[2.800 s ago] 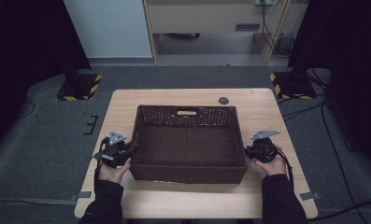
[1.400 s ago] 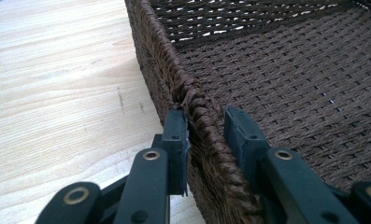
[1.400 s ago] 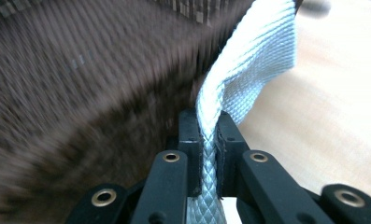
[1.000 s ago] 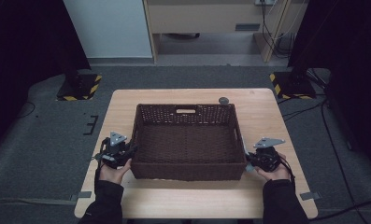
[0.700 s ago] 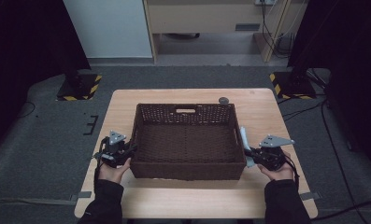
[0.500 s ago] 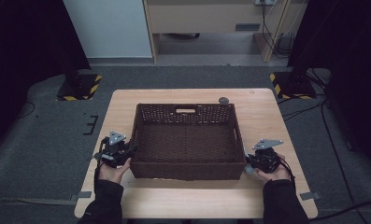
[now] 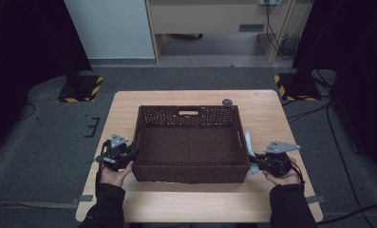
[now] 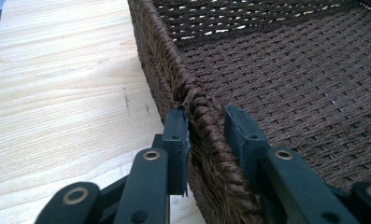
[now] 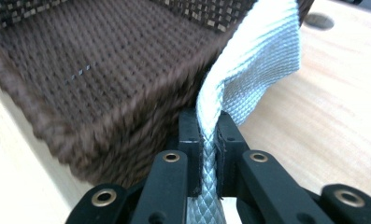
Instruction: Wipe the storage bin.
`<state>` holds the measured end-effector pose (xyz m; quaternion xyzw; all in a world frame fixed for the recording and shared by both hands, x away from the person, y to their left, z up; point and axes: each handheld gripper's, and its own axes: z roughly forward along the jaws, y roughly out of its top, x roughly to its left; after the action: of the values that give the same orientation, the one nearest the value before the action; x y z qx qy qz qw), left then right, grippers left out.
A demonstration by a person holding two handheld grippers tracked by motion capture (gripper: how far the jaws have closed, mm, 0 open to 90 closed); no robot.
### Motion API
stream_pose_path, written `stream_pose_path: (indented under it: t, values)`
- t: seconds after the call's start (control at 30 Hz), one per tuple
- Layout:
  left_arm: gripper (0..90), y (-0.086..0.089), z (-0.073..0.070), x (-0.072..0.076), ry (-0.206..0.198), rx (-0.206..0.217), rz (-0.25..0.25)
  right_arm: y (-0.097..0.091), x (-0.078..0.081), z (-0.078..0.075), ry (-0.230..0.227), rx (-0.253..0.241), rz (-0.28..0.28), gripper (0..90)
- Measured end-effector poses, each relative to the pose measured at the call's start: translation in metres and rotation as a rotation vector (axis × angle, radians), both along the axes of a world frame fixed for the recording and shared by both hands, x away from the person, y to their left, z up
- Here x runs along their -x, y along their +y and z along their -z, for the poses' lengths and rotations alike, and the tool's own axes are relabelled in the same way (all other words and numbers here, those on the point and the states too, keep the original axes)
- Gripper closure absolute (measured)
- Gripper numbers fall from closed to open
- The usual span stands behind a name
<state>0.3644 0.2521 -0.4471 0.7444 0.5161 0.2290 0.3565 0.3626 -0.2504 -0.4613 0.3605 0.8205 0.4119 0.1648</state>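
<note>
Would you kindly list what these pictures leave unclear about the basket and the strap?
- Pale woven strap: the right gripper view cuts off its lower end below the right tool; where it attaches is unclear.
- Dark round thing on the table: too small in the high view to identify.
- Basket rim between the left tool pads: contact at the right pad is uncertain.

Pale strap [image 7: 247,142] now up beside basket [image 7: 191,142].
</note>
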Motion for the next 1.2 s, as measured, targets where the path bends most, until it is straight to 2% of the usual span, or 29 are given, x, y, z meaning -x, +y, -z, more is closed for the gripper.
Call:
stream_pose_path:
  t: [0.2, 0.23, 0.33, 0.37, 0.47, 0.6, 0.67, 0.8, 1.07, 1.13, 1.2]
  values:
    - [69.4, 0.0, 0.0, 0.0, 0.001, 0.002, -0.001, 0.003, 0.003, 0.023, 0.09, 0.071, -0.008, 84.5]
    - [69.5, 0.0, 0.0, 0.0, 0.001, 0.001, -0.001, 0.004, 0.003, 0.03, 0.115, 0.095, -0.009, 84.4]
    - [70.1, -0.001, -0.001, 0.0, -0.001, -0.011, -0.006, 0.006, -0.001, 0.039, 0.151, 0.137, -0.014, 84.5]
    - [70.2, -0.001, -0.001, 0.0, 0.0, -0.011, -0.008, 0.006, -0.001, 0.039, 0.156, 0.134, -0.009, 84.4]
    - [70.4, -0.001, -0.001, 0.0, 0.003, -0.005, -0.019, 0.002, 0.001, 0.028, 0.109, 0.095, 0.001, 84.4]
    - [70.4, -0.001, -0.001, -0.003, 0.001, -0.005, -0.027, -0.005, 0.01, 0.0, -0.006, 0.001, 0.007, 84.4]
    - [70.4, 0.0, -0.001, -0.004, 0.0, -0.004, -0.029, -0.005, 0.012, -0.004, -0.025, -0.009, -0.009, 84.4]
    - [70.4, 0.002, -0.001, -0.007, 0.002, -0.004, -0.03, 0.0, 0.009, 0.004, 0.01, 0.033, -0.031, 84.5]
    - [70.2, 0.003, 0.0, -0.01, 0.002, 0.005, -0.037, 0.011, 0.0, 0.036, 0.138, 0.139, -0.057, 84.4]
    - [70.1, 0.004, 0.0, -0.01, 0.002, 0.004, -0.037, 0.009, 0.0, 0.034, 0.129, 0.134, -0.051, 84.4]
    - [70.0, 0.004, 0.0, -0.011, 0.0, 0.0, -0.034, 0.006, 0.003, 0.023, 0.089, 0.107, -0.044, 84.4]
